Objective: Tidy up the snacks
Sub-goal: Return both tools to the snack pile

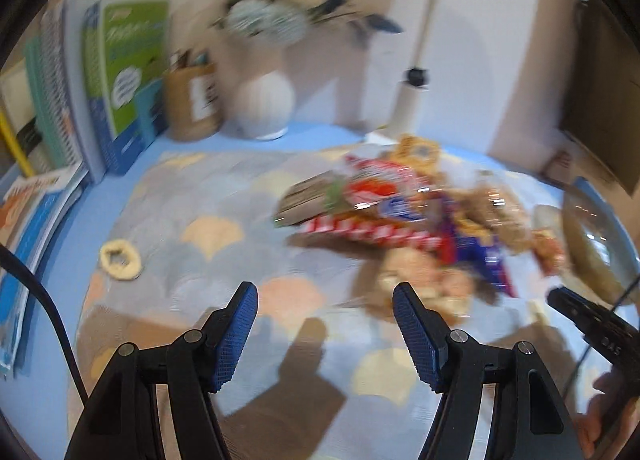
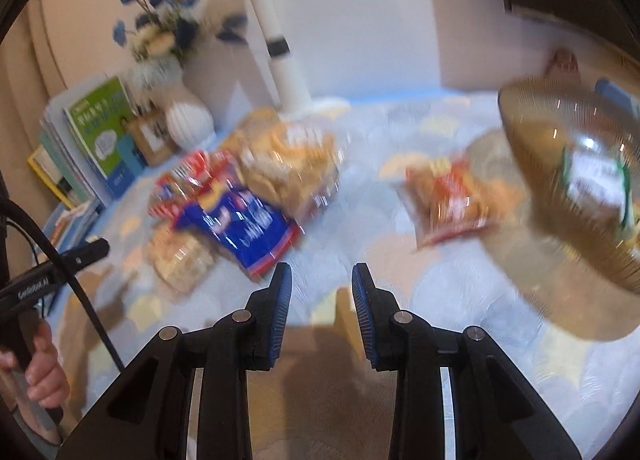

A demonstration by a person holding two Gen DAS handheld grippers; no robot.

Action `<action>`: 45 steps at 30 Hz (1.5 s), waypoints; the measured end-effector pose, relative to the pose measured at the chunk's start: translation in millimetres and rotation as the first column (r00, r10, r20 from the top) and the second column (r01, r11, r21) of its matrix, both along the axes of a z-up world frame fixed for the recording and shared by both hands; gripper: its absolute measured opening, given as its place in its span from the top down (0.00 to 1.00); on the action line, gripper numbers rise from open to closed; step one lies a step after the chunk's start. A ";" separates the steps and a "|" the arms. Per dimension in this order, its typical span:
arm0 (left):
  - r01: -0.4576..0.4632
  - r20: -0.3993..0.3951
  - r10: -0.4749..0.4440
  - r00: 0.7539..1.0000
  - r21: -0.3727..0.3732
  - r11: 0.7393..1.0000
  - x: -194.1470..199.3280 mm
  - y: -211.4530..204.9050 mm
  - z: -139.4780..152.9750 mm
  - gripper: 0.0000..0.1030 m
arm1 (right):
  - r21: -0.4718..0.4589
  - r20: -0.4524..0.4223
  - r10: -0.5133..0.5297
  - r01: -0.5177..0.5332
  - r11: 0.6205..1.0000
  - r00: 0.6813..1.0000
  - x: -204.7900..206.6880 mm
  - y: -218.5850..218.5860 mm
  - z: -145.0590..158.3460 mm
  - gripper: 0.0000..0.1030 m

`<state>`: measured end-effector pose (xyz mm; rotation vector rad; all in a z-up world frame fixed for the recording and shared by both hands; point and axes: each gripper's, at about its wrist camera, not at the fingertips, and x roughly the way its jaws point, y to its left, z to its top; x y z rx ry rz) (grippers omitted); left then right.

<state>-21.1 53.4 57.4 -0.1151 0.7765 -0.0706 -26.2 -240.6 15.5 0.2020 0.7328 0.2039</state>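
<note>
A: Near field, left tool: blue pads set well apart, nothing between them, hanging over the patterned cloth on the desk.

B: Right tool: pads a narrow gap apart, also empty. A hand grips the other handle at the left edge of that view.

A: Snacks? Everything is blurred.

B: Main pile sits left of centre on the cloth. The blue packet lies flat on its near side, long axis slanting from far left to near right. Clear biscuit bags lie beside and behind it.

A: One small orange packet lies apart to the right, just beside the glass bowl. Its heading I cannot tell.

B: Far back: white vase, books upright against the wall.
</note>
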 end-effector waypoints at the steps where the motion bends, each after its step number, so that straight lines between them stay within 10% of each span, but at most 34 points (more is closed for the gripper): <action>1: -0.006 -0.002 0.006 1.000 -0.012 1.000 2.7 3.8 -6.8 0.34 | 0.000 -0.006 -0.003 0.003 1.000 1.000 0.7 -1.5 -0.3 0.70; 20: 0.089 -0.012 -0.089 0.996 -0.002 0.996 8.0 -15.2 -19.4 0.36 | 0.086 -0.061 0.003 0.002 0.996 0.998 8.8 -12.7 -8.9 0.66; 28: 0.251 -0.032 -0.251 0.968 0.008 0.968 20.6 -78.9 -10.8 0.22 | 0.109 -0.048 -0.004 0.009 0.994 0.999 7.0 -17.7 -6.9 0.47; 32: 0.220 -0.064 -0.215 0.975 0.090 0.971 35.6 -90.2 -17.9 0.22 | 0.092 -0.043 -0.001 0.005 0.996 0.999 6.3 -14.9 -6.5 0.46; 45: 0.035 -0.082 -0.036 0.996 -0.012 0.999 18.0 8.5 -23.5 0.22 | 0.080 -0.087 0.023 -0.016 0.997 0.996 13.6 -9.5 -9.5 0.45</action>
